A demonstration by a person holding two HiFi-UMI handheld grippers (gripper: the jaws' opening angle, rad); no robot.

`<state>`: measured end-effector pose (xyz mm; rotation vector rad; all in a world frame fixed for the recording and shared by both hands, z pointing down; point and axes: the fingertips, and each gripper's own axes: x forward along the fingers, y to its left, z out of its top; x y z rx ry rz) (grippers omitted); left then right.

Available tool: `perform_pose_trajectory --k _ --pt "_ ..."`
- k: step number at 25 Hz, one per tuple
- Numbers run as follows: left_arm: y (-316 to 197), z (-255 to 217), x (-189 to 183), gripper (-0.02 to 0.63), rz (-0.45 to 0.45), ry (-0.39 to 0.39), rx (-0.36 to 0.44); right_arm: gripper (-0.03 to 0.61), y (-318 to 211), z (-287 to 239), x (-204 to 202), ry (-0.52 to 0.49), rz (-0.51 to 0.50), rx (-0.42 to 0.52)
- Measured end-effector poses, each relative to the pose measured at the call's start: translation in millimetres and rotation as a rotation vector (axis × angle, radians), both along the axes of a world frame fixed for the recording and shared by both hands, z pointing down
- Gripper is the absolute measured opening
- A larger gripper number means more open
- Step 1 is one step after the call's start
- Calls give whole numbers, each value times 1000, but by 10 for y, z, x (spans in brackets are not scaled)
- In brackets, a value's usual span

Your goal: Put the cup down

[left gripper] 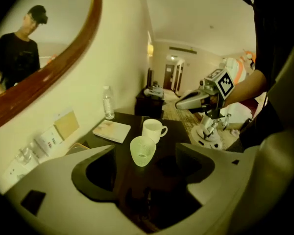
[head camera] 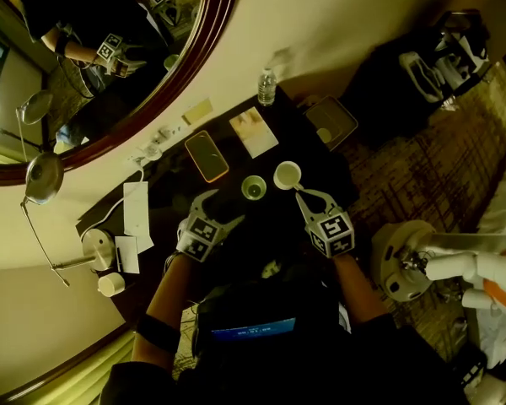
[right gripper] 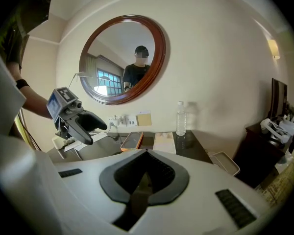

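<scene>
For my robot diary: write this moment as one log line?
left gripper: open, empty | right gripper: shut, empty | green cup: standing on table

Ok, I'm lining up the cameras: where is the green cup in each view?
Head view: green cup near the middle, left of the white mug.
Left gripper view: green cup at centre, ahead of the open jaws.
Right gripper view: not in it.
Shared landmark: the water bottle.

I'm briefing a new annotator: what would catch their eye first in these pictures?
The pale green cup stands upright on the dark table, with a white mug close beside it. It sits just ahead of the left gripper, whose fingers stand open. On the wall above hangs a large round wood-framed mirror, reflecting the person.
</scene>
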<state>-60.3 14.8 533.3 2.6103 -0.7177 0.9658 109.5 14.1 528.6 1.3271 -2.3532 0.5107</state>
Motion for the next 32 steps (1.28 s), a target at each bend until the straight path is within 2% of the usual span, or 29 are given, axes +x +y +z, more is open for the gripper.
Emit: perform_pose_trajectory --k 4,7,11,14,18,25,27,29,32 --pt "-58 337 251 433 177 -145 -18 15 63 169 28 -2 -7 -16" --pt "-160 504 430 458 252 -252 -17 15 114 266 9 2 -29 -42" --pt "-184 1003 572 495 355 -340 -90 15 122 385 50 11 -45 -57" --pt "-236 1191 648 495 394 -400 -101 15 133 552 114 8 -51 -55" --pt "-242 1361 707 495 428 -438 -136 16 140 507 98 -10 -58 -112" --pt "-219 1559 746 494 451 -472 -162 17 105 585 160 -14 -64 -145" --pt "-235 1592 738 470 432 -479 -165 16 100 599 185 -2 -66 -153" --pt "-270 1594 738 402 405 -476 -167 16 95 606 191 -6 -69 -156" --pt "-293 1572 746 397 391 -466 -176 15 103 639 187 -5 -73 -164"
